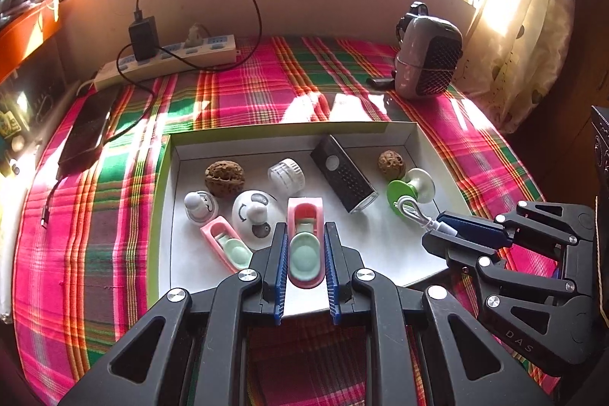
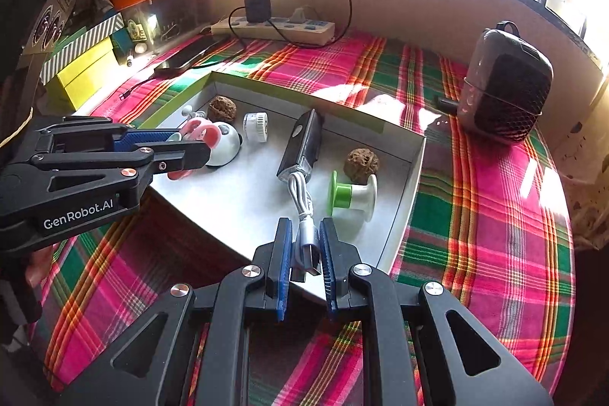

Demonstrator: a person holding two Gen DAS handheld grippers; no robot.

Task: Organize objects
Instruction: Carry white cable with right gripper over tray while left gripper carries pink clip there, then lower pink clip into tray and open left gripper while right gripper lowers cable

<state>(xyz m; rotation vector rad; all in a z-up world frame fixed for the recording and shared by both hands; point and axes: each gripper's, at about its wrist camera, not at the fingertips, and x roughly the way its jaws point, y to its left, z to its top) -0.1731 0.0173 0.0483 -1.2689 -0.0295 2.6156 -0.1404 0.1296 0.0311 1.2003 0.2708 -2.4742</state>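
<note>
A white cardboard tray [image 1: 384, 246] lies on the plaid cloth. My left gripper [image 1: 305, 229] is shut on a pink toy tub with a mint insert [image 1: 304, 250], at the tray's near edge. A second pink tub [image 1: 226, 244] lies to its left. My right gripper [image 2: 305, 223] is shut on the plug end of a white USB cable [image 2: 302, 200], which runs to a black flashlight [image 2: 302, 143]. The tray also holds two walnuts [image 1: 224, 175] [image 1: 391, 160], a clear cap [image 1: 286, 174], a green-and-white spool [image 1: 409, 191], a panda-face dome [image 1: 253, 215] and a small white figure [image 1: 200, 206].
A power strip with a black charger [image 1: 167, 54] and a dark phone [image 1: 85, 136] sit at the back left. A grey mesh-fronted device [image 1: 428, 58] stands at the back right by a curtain. Boxes [image 2: 82, 63] are stacked at the left edge.
</note>
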